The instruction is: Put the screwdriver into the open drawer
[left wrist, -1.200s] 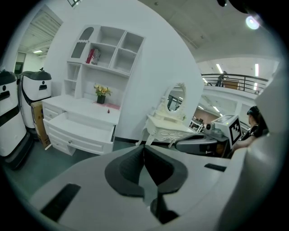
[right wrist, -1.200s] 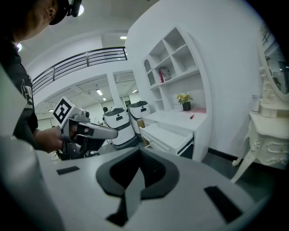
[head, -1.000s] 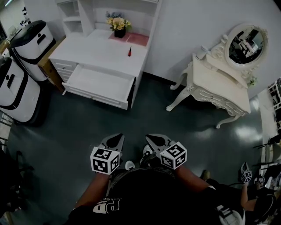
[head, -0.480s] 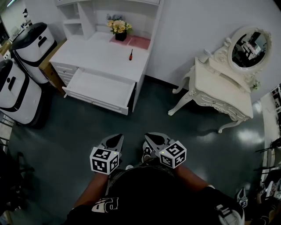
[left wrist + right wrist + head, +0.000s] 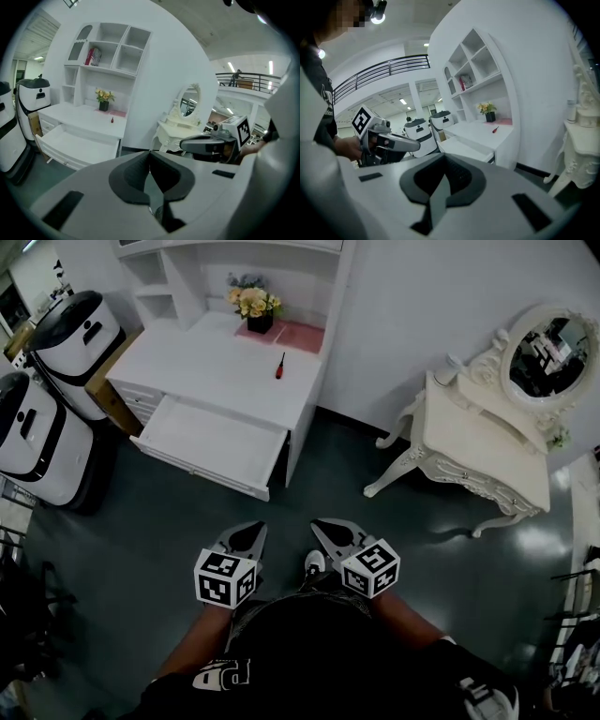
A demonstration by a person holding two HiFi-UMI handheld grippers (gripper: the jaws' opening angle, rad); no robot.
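The red-handled screwdriver (image 5: 279, 366) lies on the white desk (image 5: 211, 362), near its back right, in front of a pink mat. Below the desktop the open drawer (image 5: 211, 440) sticks out toward me and looks bare inside. My left gripper (image 5: 247, 536) and right gripper (image 5: 328, 534) are held side by side close to my body, far from the desk, both shut with nothing in them. The left gripper view shows the screwdriver (image 5: 112, 120) and drawer (image 5: 75, 144) far ahead; the right gripper view shows the screwdriver (image 5: 495, 129) too.
Two white-and-black machines (image 5: 67, 329) (image 5: 28, 442) stand left of the desk. An ornate cream vanity table (image 5: 487, 451) with an oval mirror (image 5: 551, 341) stands at the right. A flower pot (image 5: 259, 307) sits at the desk's back. Dark green floor lies between me and the desk.
The person has stepped forward: the desk and drawer sit slightly nearer and the vanity has slid right. Both grippers stay shut, side by side in front of the body.
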